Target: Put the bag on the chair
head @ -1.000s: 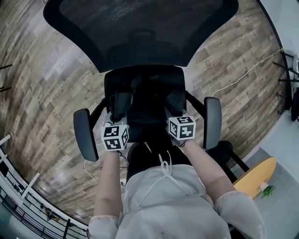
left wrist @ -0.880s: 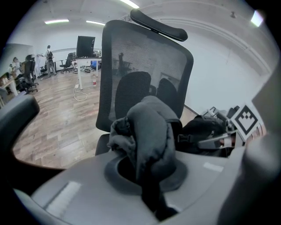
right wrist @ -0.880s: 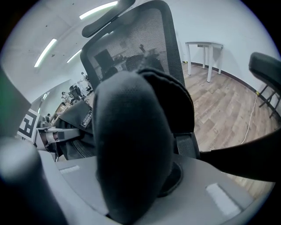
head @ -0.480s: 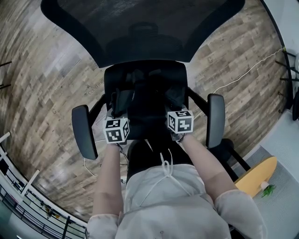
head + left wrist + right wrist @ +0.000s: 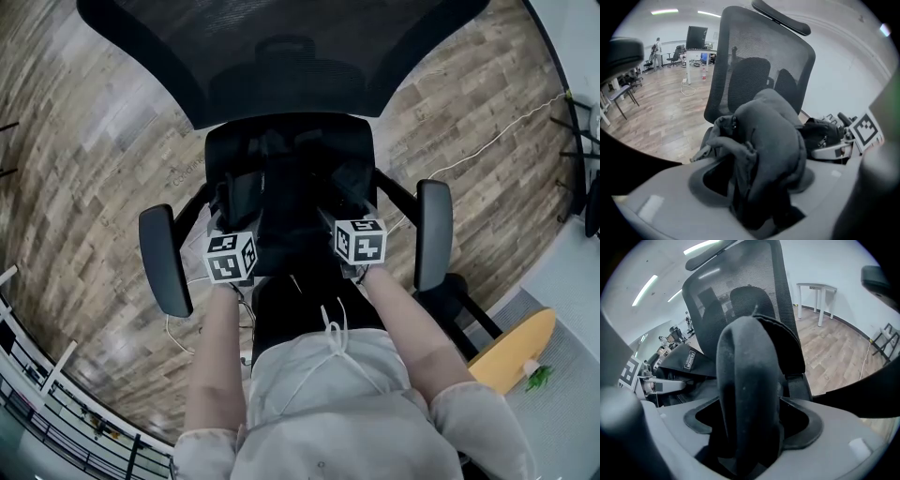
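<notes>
a small white-on-black label (image 5: 690, 360) on the black bag (image 5: 675, 363) reads "fashion", with a smaller line below it too tiny to read.

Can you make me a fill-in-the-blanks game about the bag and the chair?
1. The black bag lies on the ____ of the chair.
2. The chair has ____ armrests.
3. The floor under the chair is made of ____ planks.

Missing words: seat, two, wooden.
</notes>
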Action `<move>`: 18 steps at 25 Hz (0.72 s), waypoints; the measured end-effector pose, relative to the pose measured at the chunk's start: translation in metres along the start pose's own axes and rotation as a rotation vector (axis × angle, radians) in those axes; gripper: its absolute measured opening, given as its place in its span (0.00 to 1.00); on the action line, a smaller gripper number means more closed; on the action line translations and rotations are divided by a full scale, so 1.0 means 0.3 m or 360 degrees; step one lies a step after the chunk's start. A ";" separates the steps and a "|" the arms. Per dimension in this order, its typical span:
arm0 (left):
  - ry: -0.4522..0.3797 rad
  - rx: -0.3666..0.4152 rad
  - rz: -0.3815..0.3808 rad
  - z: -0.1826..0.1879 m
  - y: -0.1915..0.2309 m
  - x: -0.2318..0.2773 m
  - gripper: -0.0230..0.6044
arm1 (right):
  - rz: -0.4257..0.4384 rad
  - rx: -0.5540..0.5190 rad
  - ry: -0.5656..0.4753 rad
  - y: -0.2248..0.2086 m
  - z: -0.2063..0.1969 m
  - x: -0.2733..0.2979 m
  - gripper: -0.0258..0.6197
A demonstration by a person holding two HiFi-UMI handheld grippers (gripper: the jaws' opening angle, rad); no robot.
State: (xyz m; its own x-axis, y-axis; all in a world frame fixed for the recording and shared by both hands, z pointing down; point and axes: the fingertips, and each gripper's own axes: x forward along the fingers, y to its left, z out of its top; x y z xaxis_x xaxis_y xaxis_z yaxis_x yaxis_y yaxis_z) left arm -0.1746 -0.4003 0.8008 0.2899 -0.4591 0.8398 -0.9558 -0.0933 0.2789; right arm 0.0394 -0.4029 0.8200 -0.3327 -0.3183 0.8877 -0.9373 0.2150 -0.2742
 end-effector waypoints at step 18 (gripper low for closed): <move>-0.0218 -0.0049 0.0127 0.049 -0.042 -0.222 0.75 | -0.0089 -0.0120 -0.0251 0.070 0.103 -0.249 0.73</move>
State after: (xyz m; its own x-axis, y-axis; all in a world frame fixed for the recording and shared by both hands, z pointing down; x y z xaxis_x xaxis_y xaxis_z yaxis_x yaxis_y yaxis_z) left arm -0.1826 -0.3816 0.7345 0.2017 -0.5801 0.7892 -0.9729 -0.0253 0.2300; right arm 0.0414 -0.4032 0.7365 -0.2980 -0.4714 0.8300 -0.9464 0.2596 -0.1923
